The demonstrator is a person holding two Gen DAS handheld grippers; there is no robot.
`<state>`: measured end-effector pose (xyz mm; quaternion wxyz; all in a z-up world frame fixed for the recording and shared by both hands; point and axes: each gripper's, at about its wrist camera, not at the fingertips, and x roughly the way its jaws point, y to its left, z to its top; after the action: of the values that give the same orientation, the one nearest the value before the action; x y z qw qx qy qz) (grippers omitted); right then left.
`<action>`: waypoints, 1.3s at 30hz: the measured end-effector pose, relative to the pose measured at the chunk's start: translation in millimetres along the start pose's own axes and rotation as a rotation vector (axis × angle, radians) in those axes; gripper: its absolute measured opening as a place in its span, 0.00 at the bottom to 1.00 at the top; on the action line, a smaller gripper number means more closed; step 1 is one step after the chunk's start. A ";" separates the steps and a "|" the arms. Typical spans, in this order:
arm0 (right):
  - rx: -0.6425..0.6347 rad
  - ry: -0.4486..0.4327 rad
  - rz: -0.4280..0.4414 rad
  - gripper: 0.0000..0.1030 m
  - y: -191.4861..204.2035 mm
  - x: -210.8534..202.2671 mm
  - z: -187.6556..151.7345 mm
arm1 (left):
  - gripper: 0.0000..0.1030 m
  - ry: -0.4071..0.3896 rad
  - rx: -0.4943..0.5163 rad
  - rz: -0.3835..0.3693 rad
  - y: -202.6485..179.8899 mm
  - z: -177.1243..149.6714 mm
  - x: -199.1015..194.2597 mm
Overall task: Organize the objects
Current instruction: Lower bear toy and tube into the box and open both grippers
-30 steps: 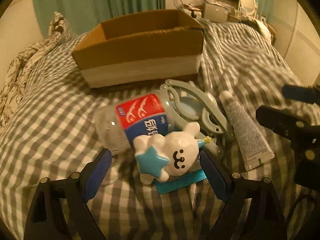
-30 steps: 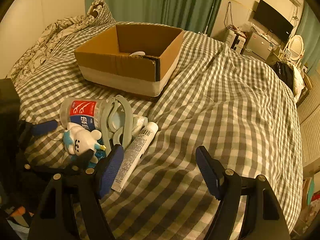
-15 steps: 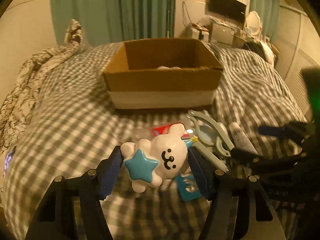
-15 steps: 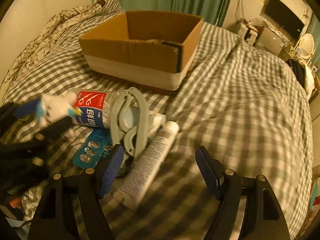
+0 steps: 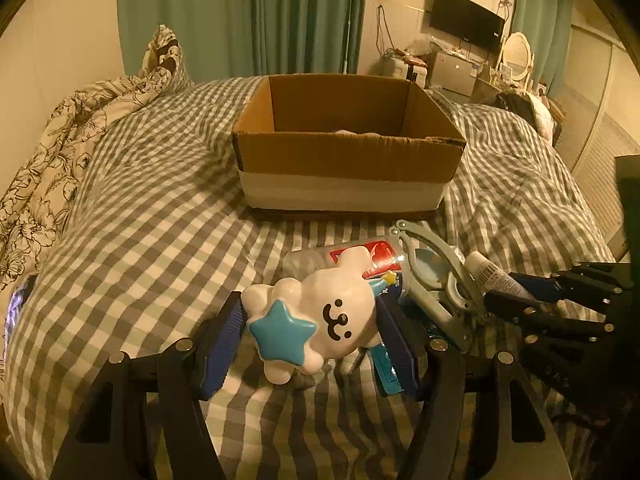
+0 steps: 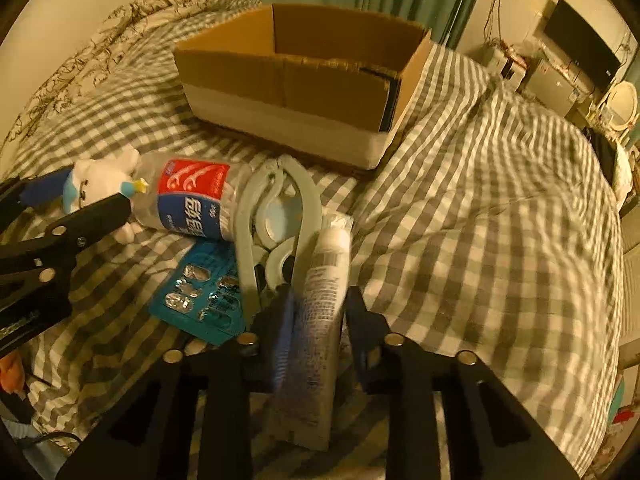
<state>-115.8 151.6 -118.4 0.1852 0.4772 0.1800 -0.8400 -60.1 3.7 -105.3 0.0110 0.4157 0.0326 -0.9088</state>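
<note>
My left gripper [image 5: 308, 320] is shut on a white bunny toy with a blue star [image 5: 316, 316] and holds it above the checked bedspread. The toy also shows in the right wrist view [image 6: 100, 184]. My right gripper [image 6: 318, 312] is shut on a white tube [image 6: 320, 308], which lies on the bed; the tube also shows in the left wrist view [image 5: 488, 272]. An open cardboard box [image 5: 348, 148] stands further back on the bed, and shows in the right wrist view [image 6: 304, 76] too.
A clear bottle with a red and blue label [image 6: 192, 200], a grey plastic clip-like object [image 6: 280, 216] and a teal blister pack [image 6: 200, 296] lie between the grippers. A floral quilt [image 5: 60, 144] lies at the left. Furniture and a television [image 5: 464, 20] stand behind the bed.
My left gripper closed on the bunny toy and lifted it off the bed. My right gripper moved left to the tube and closed on it.
</note>
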 end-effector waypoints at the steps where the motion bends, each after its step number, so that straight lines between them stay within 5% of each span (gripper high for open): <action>1: 0.000 -0.011 0.000 0.21 -0.4 -4.2 0.4 | 0.66 -0.004 -0.002 0.002 0.9 0.8 -1.4; 13: -0.045 -0.184 0.055 0.18 1.7 -58.4 37.9 | 0.66 -0.070 -0.021 -0.003 6.1 33.9 -17.3; 24: -0.026 -0.349 0.041 0.18 -23.2 -92.5 116.6 | 0.66 -0.201 -0.001 -0.036 5.0 138.4 -17.9; 32: -0.020 -0.377 0.032 0.18 -38.4 -66.8 178.4 | 0.66 -0.212 0.013 -0.021 7.1 200.7 29.1; 39: 0.001 -0.332 0.047 0.18 -50.8 -13.3 219.1 | 0.66 -0.108 0.034 -0.022 15.1 217.4 92.8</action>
<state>-295.1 92.5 4.6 0.2317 0.3360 0.1352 -0.9028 -284.3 -25.6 -34.4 -0.0043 0.3661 0.0213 -0.9303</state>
